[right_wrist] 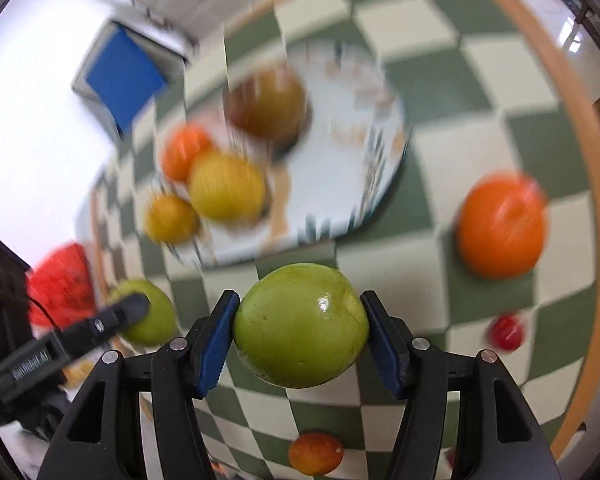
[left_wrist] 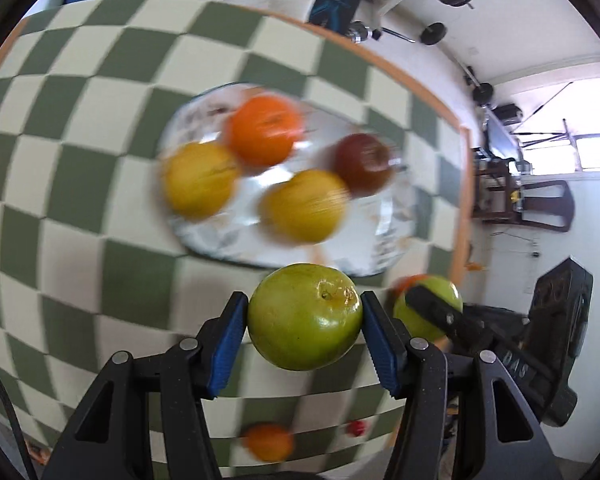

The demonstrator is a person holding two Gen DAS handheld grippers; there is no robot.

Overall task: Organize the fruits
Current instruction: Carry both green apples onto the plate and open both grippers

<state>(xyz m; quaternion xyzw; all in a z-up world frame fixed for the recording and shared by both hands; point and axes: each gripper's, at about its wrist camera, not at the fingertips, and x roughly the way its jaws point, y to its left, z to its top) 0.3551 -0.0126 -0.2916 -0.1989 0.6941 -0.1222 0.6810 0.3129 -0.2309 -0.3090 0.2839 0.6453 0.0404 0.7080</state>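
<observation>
Both hands are mid-carry, each bringing a green fruit toward the plate [left_wrist: 204, 240]. The left tool [left_wrist: 304, 320] is clamped on a green apple [left_wrist: 304, 318], its blue pads pressed against both sides and the fruit held clear of the tabletop [left_wrist: 72, 184]. The right tool [right_wrist: 300, 326] grips a second green apple [right_wrist: 301, 325] the same way.

The plate already holds an orange [left_wrist: 265, 133], two yellow fruits [left_wrist: 199, 184] and a dark red apple [left_wrist: 363, 163]; motion blur makes it hard to be sure of their kinds. Its near part looks bare.

A loose orange [right_wrist: 502, 226], a small red fruit [right_wrist: 507, 333] and a small orange fruit [right_wrist: 315, 453] lie on the checked cloth outside the plate.

The next move probably calls for lowering each apple onto bare plate, one at a time, then spreading the pads gently so neither rolls into its neighbours.
</observation>
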